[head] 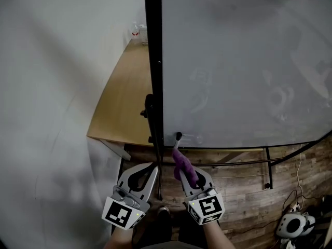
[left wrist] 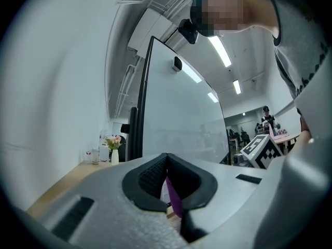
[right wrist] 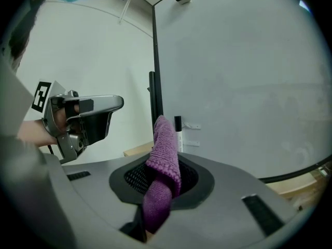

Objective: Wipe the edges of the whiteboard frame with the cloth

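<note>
The whiteboard (head: 238, 61) stands upright in a thin black frame (head: 153, 61); its left edge runs down to a bottom corner near a black marker (head: 178, 137). A purple cloth (head: 183, 166) sticks up from my right gripper (head: 188, 174), which is shut on it just below that corner. In the right gripper view the cloth (right wrist: 163, 160) rises between the jaws in front of the frame (right wrist: 155, 61). My left gripper (head: 154, 166) hangs beside it under the frame's left edge, jaws together with nothing held. A sliver of purple shows past its tips (left wrist: 174, 198).
A wooden tabletop (head: 124, 97) lies behind the board against the white wall, with glasses (head: 139, 33) and a small vase of flowers (left wrist: 114, 147) at its far end. The board's black stand bars (head: 267, 166) cross the plank floor; cables and a white device (head: 293, 224) lie at right.
</note>
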Available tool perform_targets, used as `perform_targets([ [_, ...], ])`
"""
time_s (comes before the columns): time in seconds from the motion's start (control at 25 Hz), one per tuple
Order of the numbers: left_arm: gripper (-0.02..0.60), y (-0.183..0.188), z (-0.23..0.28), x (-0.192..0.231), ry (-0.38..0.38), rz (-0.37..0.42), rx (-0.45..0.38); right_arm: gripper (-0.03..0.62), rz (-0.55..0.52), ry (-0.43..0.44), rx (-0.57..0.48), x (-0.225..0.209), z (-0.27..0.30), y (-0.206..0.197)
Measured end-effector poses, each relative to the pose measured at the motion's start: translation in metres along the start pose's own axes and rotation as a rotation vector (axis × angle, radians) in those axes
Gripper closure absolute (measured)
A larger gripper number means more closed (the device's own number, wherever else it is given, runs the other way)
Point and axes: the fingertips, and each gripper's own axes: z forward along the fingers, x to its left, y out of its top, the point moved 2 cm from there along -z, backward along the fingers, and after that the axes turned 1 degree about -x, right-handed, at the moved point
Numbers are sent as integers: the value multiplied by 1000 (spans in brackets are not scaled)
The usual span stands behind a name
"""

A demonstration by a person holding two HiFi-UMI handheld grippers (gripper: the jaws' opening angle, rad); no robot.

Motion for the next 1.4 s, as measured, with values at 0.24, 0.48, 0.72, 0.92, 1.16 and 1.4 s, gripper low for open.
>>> perform_targets([
  [0.24,565,-24,-3,-3,-50,-40,66,528,5,-29,39,4,11,-25],
  [0.48,565,-40,-7,-2,-67,-68,77,526,6,-48,82,3,26,-48],
  [0.72,565,-53,-5,-2,-89,-51,88,526,30,-47,115,-1,52,-74],
  [0.92,565,-63,-8,-1,-95,-38,110,526,29,-51,135,-4,77,-90],
  [1.16,565,-70,-12,11,-70,-42,116,528,23,-70,140,-8,104,-91],
  [1.4,565,-73,-17,22,-43,-35,120,531,63,-113,133,-14,122,-91],
])
